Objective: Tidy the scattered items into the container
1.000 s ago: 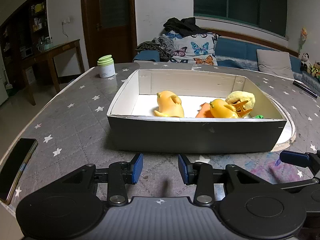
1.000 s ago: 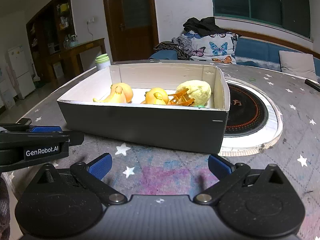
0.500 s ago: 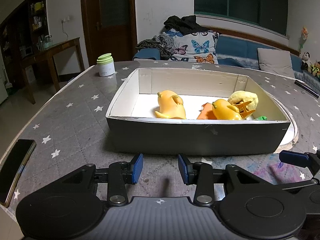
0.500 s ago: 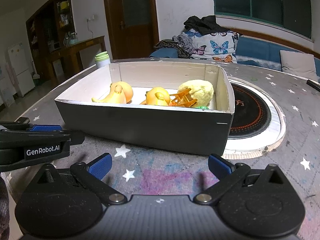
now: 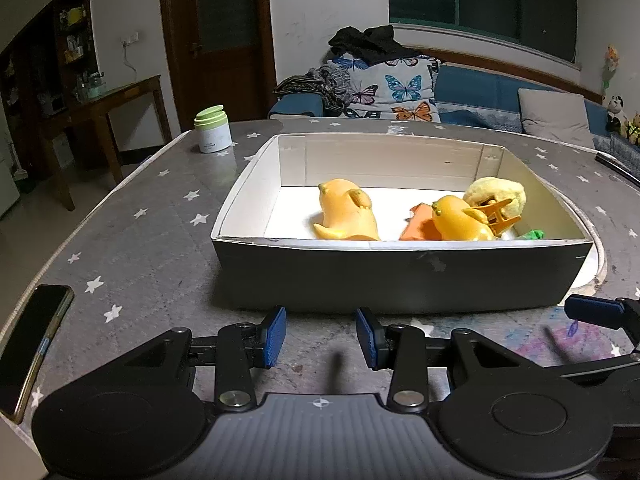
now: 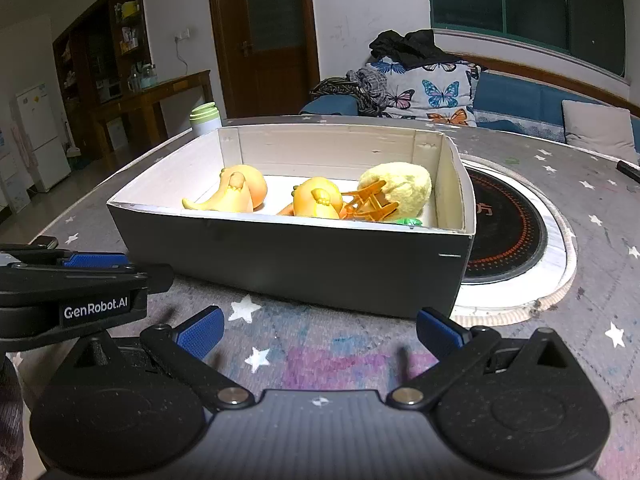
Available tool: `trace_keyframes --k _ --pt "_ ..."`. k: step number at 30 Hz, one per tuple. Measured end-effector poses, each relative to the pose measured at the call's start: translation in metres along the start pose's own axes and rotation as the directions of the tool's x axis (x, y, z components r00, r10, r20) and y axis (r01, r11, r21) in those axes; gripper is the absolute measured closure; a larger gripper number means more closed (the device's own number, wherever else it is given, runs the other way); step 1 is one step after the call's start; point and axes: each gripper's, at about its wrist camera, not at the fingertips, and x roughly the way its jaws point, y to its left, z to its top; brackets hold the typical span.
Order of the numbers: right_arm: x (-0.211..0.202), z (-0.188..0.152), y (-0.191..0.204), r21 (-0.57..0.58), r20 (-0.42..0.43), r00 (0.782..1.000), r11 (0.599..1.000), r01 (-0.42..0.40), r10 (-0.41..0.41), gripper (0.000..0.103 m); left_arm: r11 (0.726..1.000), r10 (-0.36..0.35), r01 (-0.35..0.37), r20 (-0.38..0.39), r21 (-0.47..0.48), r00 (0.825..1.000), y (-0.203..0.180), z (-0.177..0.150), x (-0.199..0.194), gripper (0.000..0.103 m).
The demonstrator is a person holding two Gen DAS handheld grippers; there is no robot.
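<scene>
A dark cardboard box (image 5: 400,276) with a white inside stands on the star-patterned table; it also shows in the right wrist view (image 6: 288,260). In it lie two orange duck toys (image 5: 346,216) (image 5: 460,222), a yellow plush ball (image 5: 496,196), an orange hair clip (image 5: 494,214) and a small green item (image 5: 530,235). My left gripper (image 5: 321,336) is open and empty just in front of the box's near wall. My right gripper (image 6: 318,330) is wide open and empty, in front of the box's near right corner.
A phone (image 5: 32,344) lies at the table's left edge. A white jar with a green lid (image 5: 212,130) stands at the far left. A round induction hob (image 6: 508,224) is set in the table right of the box. A sofa with cushions is behind.
Both grippers have risen slightly, so the box appears a little lower and more of its inside shows. Both stay open and empty.
</scene>
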Motion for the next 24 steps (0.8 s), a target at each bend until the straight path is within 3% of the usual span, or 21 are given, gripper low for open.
trace_keyframes --k 24 --pt "0.015 0.007 0.001 0.003 -0.033 0.999 1.000 0.007 -0.007 0.000 1.000 0.013 -0.012 -0.036 0.015 0.999 0.001 0.007 0.015 0.062"
